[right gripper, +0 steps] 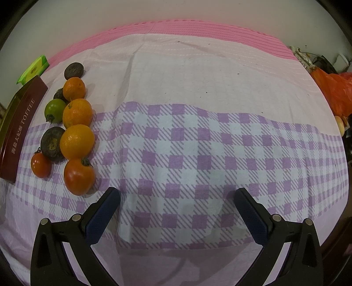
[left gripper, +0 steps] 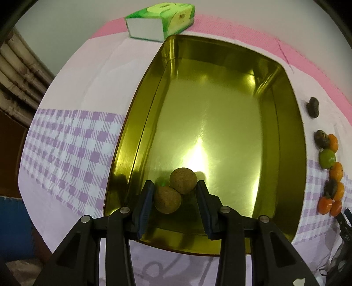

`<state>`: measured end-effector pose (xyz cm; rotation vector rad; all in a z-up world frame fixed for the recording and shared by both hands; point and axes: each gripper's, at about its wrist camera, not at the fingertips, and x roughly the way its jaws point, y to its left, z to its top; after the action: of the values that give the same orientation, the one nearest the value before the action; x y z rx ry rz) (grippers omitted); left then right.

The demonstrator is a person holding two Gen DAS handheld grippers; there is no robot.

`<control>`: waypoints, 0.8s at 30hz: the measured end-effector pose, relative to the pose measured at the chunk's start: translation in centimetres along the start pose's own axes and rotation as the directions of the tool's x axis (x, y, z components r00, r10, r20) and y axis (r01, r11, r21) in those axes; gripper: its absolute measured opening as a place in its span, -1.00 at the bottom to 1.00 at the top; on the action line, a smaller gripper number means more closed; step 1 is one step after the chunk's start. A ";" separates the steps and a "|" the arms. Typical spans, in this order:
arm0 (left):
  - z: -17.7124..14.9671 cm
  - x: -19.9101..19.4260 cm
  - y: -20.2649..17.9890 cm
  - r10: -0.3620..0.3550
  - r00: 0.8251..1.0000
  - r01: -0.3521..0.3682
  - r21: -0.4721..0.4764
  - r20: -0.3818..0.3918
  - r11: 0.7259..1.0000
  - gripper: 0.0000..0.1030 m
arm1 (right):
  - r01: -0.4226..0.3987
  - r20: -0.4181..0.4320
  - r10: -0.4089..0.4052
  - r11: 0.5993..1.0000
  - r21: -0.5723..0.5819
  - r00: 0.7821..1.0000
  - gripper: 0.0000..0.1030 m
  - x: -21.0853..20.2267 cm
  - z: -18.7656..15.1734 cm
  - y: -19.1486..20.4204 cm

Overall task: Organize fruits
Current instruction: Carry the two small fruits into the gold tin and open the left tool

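Now, on the left wrist view, the left gripper [left gripper: 175,187] points down into the near end of a gold tin tray [left gripper: 292,132]. Its jaws stand narrow, and two brown round fruits sit between them. The nearer brown fruit [left gripper: 167,199] rests against the left pad [left gripper: 147,198]; the farther brown fruit [left gripper: 183,180] touches it and lies close to the right pad, though I cannot tell whether that pad presses on it. So the jaws are closed around the pair, both low at the tray floor. Ahead of the gripper the tray runs on, shiny and bare. Beyond its far corner, to the left, lies a green tissue box [left gripper: 160,21]. Off to the gripper's right, outside the tray wall, a line of small fruits sits on the checked cloth [left gripper: 72,140]: orange ones, a green one [left gripper: 327,158] and dark ones.

Over to the right wrist view: the right gripper [right gripper: 177,195] hangs above the cloth with its jaws spread wide and nothing between them. Ahead and to its left is the same cluster: a red-orange fruit [right gripper: 79,176] nearest the left finger, a smaller one [right gripper: 40,165] beside it, three oranges [right gripper: 77,142] stacked farther on, a green fruit, and dark fruits [right gripper: 52,143] among them. Left of the cluster stands the tray's maroon side [right gripper: 19,129], lettered TOFFEE. An orange bag [right gripper: 332,92] lies far right.
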<state>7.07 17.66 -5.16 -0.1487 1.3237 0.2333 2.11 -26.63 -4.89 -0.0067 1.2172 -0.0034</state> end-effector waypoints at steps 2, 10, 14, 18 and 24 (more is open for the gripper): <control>-0.2 0.5 -0.1 0.000 1.000 0.000 -0.002 -0.010 1.000 -0.31 | 0.000 -0.001 0.000 1.000 -0.001 1.000 1.00 0.0 0.0 0.0; -0.6 1.2 -0.6 0.021 1.000 -0.021 0.019 -0.010 1.000 -0.31 | 0.000 0.001 0.000 1.000 0.002 1.000 1.00 0.0 0.0 0.0; -0.4 1.1 -0.4 0.021 1.000 -0.021 0.023 -0.010 1.000 -0.31 | 0.001 0.001 -0.001 1.000 0.001 1.000 1.00 0.0 0.0 0.0; -0.4 1.2 -0.4 0.021 1.000 -0.020 0.021 -0.011 1.000 -0.30 | 0.001 0.001 -0.001 1.000 0.002 1.000 1.00 0.0 0.0 0.0; -0.2 0.5 -0.5 -0.004 1.000 0.004 0.030 0.000 1.000 -0.07 | 0.003 0.003 -0.003 1.000 0.003 1.000 1.00 -0.1 -0.1 0.1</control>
<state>7.08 17.19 -5.70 -0.1258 1.3265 0.2095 1.96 -26.56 -4.82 -0.0060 1.2143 -0.0078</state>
